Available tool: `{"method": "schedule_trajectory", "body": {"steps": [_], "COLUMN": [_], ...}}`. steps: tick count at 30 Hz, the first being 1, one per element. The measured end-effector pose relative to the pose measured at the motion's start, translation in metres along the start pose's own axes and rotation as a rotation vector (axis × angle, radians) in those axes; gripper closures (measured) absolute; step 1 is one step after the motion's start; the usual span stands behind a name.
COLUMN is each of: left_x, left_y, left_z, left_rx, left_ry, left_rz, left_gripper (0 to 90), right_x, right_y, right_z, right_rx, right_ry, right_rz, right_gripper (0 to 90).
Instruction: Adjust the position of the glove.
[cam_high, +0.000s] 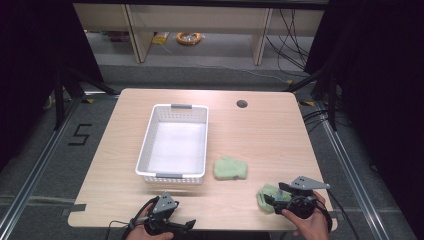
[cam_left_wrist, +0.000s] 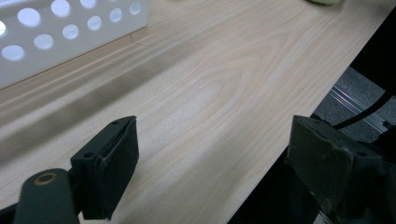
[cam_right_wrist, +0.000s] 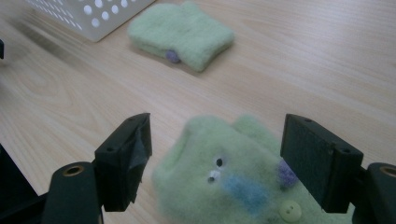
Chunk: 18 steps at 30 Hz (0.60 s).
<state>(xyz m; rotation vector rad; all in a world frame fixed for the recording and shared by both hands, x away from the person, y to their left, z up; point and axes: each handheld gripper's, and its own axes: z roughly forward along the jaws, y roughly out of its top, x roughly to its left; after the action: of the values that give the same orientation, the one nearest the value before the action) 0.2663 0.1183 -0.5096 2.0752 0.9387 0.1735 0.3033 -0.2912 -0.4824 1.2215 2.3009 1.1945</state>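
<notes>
Below, pale wood table (cam_high: 270, 135), dark curtained room.

basket (cam_high: 172, 143) sits on the table (cam_high: 260, 135), left of centre. one mitten (cam_high: 230, 168) lies just right of the basket's near corner. second mitten (cam_high: 268, 196) lies nearer the front edge, right of the first, between the right gripper (cam_high: 272, 196) fingers. left gripper (cam_high: 167, 220) at front edge, before the basket.
</notes>
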Motion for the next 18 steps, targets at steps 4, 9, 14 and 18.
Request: {"method": "schedule_trajectory", "body": {"steps": [4, 9, 14, 18], "left_x": [-0.0014, -0.0005, -0.0004, -0.0004], "left_y": [0.0, 0.0003, 0.0003, 0.0003], "left_z": [0.0005, 0.0001, 0.0, 0.0004], "left_rx": [-0.009, 0.004, 0.012, 0.008], "left_ry": [-0.01, -0.013, -0.016, -0.014], "left_rz": [-0.007, -0.002, 0.004, 0.003], "left_gripper": [16.0, 16.0, 16.0, 16.0], "right_x": [0.0019, 0.0008, 0.0036, 0.0032], "right_y": [-0.0004, -0.0002, 0.0004, 0.0033], "right_z": [-0.0004, 0.0015, 0.0007, 0.001], "right_rx": [0.008, 0.008, 0.019, 0.007], "right_ry": [0.0, -0.005, -0.003, -0.007], "right_rz": [0.03, -0.007, 0.025, 0.004], "right_gripper": [25.8, 25.8, 25.9, 25.9]}}
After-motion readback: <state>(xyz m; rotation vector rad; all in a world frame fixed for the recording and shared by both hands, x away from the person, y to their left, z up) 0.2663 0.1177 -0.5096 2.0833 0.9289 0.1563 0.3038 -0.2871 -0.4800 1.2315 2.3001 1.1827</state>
